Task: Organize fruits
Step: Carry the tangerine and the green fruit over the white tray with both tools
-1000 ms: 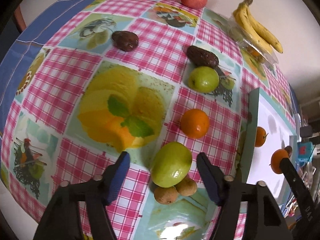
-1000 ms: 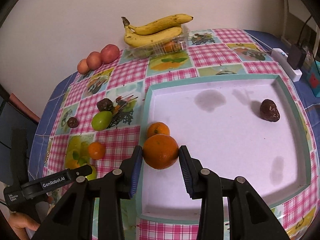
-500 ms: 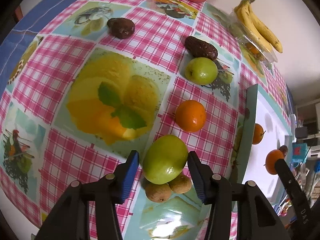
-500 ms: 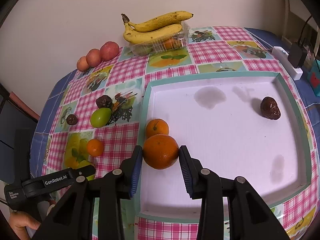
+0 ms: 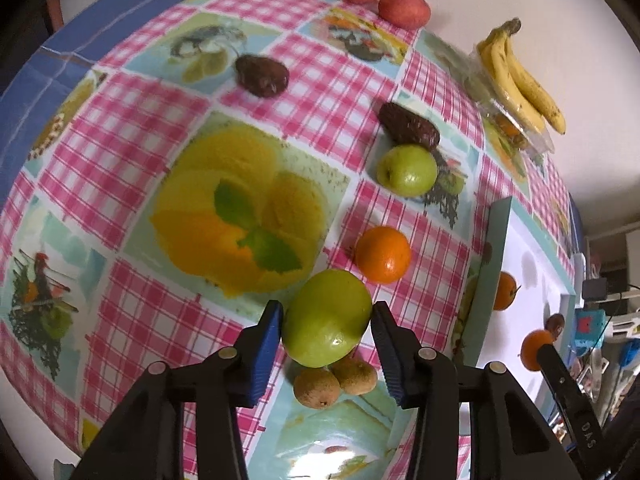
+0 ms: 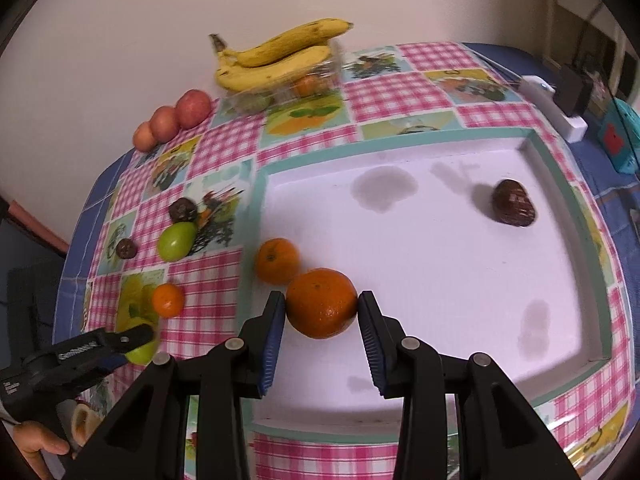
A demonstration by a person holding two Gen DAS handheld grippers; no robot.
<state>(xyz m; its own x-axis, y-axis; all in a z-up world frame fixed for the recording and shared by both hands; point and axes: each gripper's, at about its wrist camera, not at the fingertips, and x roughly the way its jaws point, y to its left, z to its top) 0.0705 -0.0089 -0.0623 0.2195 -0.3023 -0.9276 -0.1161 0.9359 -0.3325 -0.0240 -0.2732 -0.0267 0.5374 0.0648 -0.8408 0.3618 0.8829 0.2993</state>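
You have a glossy tablecloth (image 5: 132, 152) across the whole table, pink-and-white checks broken by printed panels of citrus slices, leaves and small scenes. A blue cloth (image 5: 48, 68) shows beneath it along the far left edge and corner. Behind the table stands a plain pale wall (image 6: 120, 20). Near that wall sits a clear plastic punnet (image 6: 256, 98). At the table's right edge lies a white power strip (image 6: 556, 108) with a black plug (image 6: 576, 90) seated in it, and just beyond those is a teal box (image 6: 618, 140) with a red mark on its face, partly cut off by the frame.
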